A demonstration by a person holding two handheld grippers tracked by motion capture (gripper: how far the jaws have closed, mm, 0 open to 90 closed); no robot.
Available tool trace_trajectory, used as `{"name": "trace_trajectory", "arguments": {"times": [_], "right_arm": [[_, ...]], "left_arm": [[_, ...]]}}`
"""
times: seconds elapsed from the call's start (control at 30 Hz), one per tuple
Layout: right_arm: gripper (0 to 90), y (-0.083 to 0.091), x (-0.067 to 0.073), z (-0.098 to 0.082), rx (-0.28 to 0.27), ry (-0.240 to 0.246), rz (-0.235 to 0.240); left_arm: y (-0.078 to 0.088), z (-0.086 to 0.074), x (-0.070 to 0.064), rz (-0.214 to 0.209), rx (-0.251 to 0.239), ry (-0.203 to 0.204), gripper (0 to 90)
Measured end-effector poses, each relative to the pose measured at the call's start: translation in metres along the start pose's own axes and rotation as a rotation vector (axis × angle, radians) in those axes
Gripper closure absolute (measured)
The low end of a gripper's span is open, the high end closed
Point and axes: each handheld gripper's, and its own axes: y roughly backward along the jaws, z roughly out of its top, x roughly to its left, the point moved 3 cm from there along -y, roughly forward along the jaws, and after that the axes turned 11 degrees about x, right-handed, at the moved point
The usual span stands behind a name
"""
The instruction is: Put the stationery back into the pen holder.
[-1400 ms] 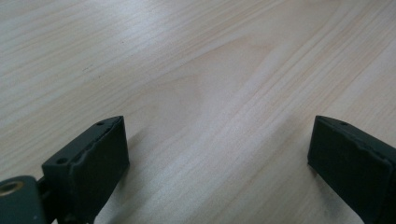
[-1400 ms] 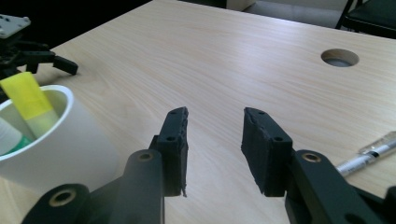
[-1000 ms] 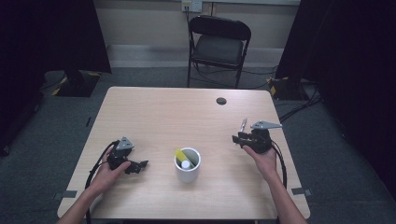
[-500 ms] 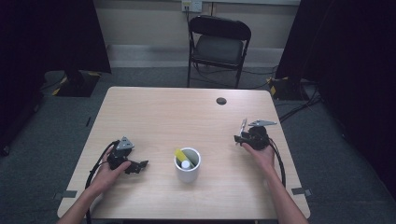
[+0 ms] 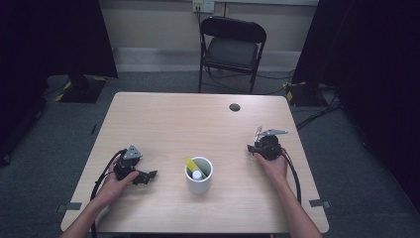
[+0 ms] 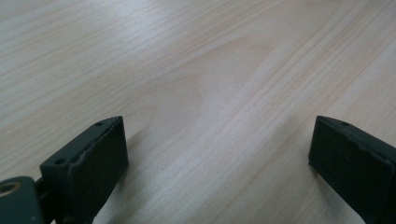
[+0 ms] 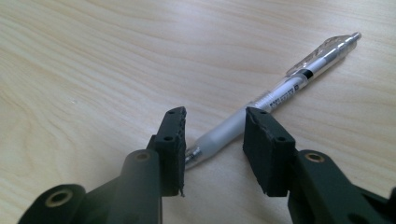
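**Right tool straddles the pen**

My right tool (image 7: 212, 140) has just been closing and is not yet clamped; the pen (image 7: 275, 91) lies flat on the desk (image 7: 93, 60), centre-right of the frame. It looks light, stiff and slick, so I'd pinch the rubbery grip section. My left tool (image 6: 217, 154) gapes, released.

There's dark print on the pen (image 7: 275, 95) barrel, on a white band just below the clear clip, but it's too small and blurred to read. Nothing else on the worktop (image 5: 198, 119) carries lettering.
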Motion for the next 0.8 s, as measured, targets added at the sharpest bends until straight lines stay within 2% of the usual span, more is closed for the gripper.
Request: {"name": "trace_trajectory", "arguments": {"times": [0.23, 0.3, 0.43, 0.57, 0.63, 0.8], "right_arm": [[67.4, -0.001, 0.000, 0.000, -0.007, -0.014, -0.002], [73.1, -0.001, 0.000, -0.001, -0.004, -0.014, 0.004], [79.3, -0.002, 0.003, 0.000, -0.005, 0.006, 0.017], [79.9, -0.002, 0.007, 0.000, -0.002, 0.025, 0.029], [80.1, -0.002, 0.009, -0.001, 0.002, 0.033, 0.054], [80.0, 0.003, 0.021, -0.006, 0.016, 0.098, 0.058]], "left_arm": [[0.000, 0.000, 0.000, 0.002, 0.000, -0.003, 4.0], [0.000, 0.000, 0.000, 0.000, 0.000, 0.000, 4.1], [0.000, 0.000, 0.000, 0.000, 0.000, 0.000, 4.1], [0.000, 0.000, 0.000, 0.000, 0.000, 0.000, 4.1], [0.000, 0.000, 0.000, 0.001, 0.000, 0.000, 4.1], [0.000, 0.000, 0.000, 0.002, 0.000, 0.000, 4.1]]}}
